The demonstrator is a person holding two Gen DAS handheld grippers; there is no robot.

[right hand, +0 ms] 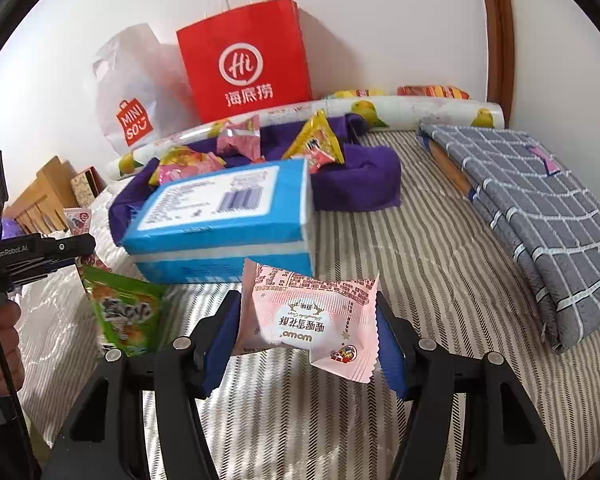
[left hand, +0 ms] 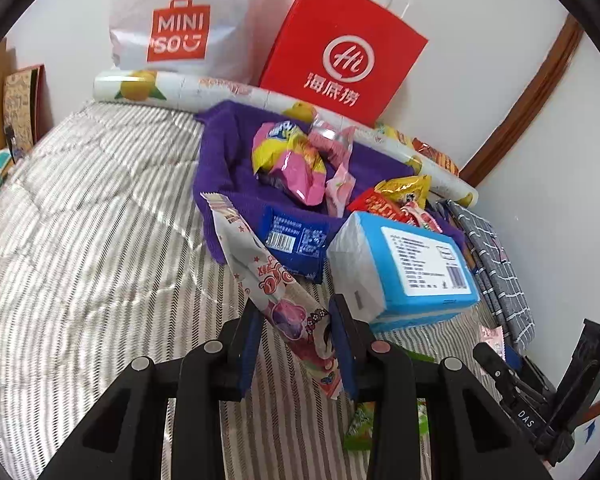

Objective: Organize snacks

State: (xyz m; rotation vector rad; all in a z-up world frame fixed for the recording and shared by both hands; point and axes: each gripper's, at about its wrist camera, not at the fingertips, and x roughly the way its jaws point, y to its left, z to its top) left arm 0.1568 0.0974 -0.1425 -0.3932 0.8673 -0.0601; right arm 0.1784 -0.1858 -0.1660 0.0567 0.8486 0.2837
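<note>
My left gripper point(left hand: 296, 320) is shut on a long white snack packet with red stars and a cartoon print point(left hand: 256, 264), held above the striped bed. My right gripper point(right hand: 308, 320) is around a pink square snack packet point(right hand: 312, 316); the jaws stand wide and touch its two edges. A purple cloth bin point(left hand: 228, 184) holds several snack packets point(left hand: 288, 160); it also shows in the right wrist view point(right hand: 364, 176). A blue tissue pack point(left hand: 412, 264) leans against the bin's front point(right hand: 228, 216). A green snack packet point(right hand: 124, 308) lies left of my right gripper.
A red paper bag point(left hand: 340, 56) and a white Miniso bag point(left hand: 180, 28) stand against the wall behind a lemon-print roll point(left hand: 148, 88). A folded grey checked cloth point(right hand: 540, 208) lies at the right. The striped quilt point(left hand: 92, 216) spreads left. Wooden furniture point(right hand: 40, 200) stands beyond the bed.
</note>
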